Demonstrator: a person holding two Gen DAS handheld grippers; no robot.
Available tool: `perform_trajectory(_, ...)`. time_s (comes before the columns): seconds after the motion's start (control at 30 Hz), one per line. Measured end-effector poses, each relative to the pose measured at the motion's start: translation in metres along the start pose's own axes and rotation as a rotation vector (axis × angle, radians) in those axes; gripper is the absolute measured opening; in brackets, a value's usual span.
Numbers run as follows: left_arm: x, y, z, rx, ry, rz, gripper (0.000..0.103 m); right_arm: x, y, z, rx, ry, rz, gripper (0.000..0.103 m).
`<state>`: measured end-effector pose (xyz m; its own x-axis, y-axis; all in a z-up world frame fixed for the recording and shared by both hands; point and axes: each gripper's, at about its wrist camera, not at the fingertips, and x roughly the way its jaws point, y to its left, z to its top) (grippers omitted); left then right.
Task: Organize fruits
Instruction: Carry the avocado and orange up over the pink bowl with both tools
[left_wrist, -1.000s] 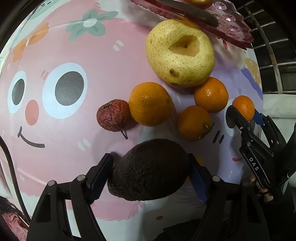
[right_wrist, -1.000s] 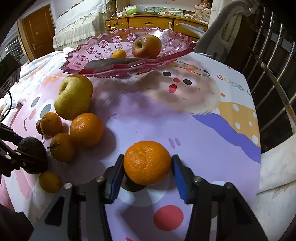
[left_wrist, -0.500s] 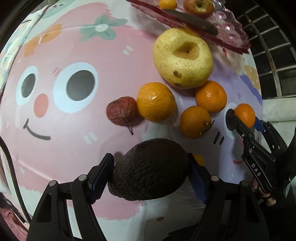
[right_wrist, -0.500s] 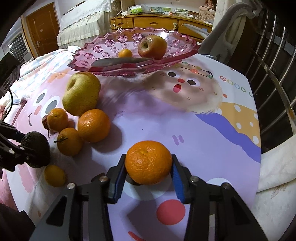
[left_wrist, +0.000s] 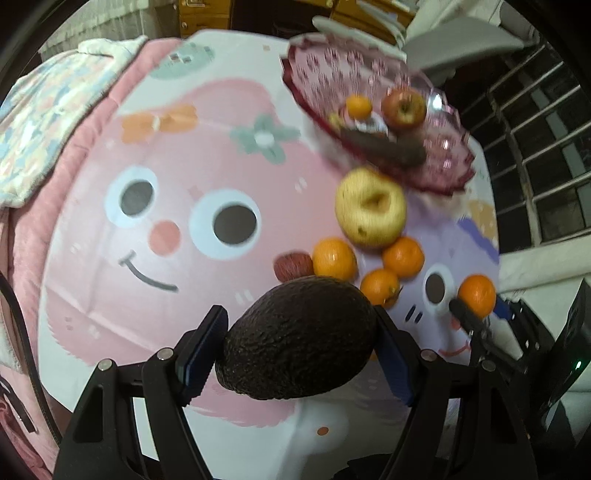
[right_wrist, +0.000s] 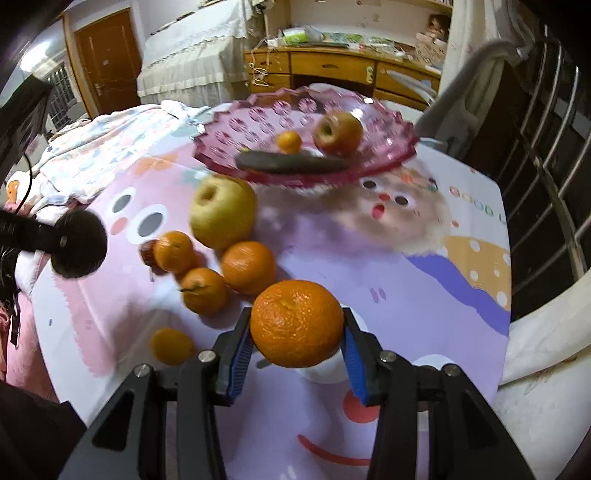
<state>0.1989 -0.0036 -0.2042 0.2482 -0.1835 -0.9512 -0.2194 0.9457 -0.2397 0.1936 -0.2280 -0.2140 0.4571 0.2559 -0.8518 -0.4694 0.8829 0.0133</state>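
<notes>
Both grippers are carrying fruit above the tablecloth (right_wrist: 424, 280). The left gripper (left_wrist: 295, 341) is pinching the avocado (left_wrist: 299, 338) across its width, blue pads pressed on both flanks; the long axis is lying crosswise, presumably so the jaws span the narrower dimension. The right gripper (right_wrist: 295, 332) is clamping an orange (right_wrist: 296, 323) at its equator, pads seated on opposite sides, which looks like a centred hold.

The pink dish (right_wrist: 388, 147) is sitting at the far end of the cloth, well apart from both grippers. It is already holding an apple (right_wrist: 338, 133), a small orange (right_wrist: 289, 142) and a dark long item (right_wrist: 291, 162) I cannot identify through the blur. Judgement: the dish is the collection point, and both held fruits are headed there.

Loose fruit lying on the cloth between grippers and dish: a pear (right_wrist: 222, 210) just in front of the dish rim, three oranges (right_wrist: 248, 266) clustered touching or nearly touching below it, a reddish fruit (left_wrist: 293, 266) beside them, and a little orange (right_wrist: 171, 346) lying apart, nearer the camera.

Progress estimate: early to middle; most pieces are not yet in the dish.

Risk note: the dish is shallow and the round fruit could be rolling once released, so low placement near the centre seems advisable. The two grippers are sharing one target and may be crowding each other.
</notes>
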Motion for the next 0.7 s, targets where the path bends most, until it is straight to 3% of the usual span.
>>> perform_trajectory(0.3,-0.039,0.019,0.052,0.047,-0.102,-0.029,0.076,-0.024,0.019,0.030,0.004,-0.035,-0.027,0.045)
perform_trajectory(0.7,-0.054,0.008,0.134,0.162,-0.174,-0.058,0.076,-0.034,0.005,0.087,0.094,-0.091,-0.125,0.045)
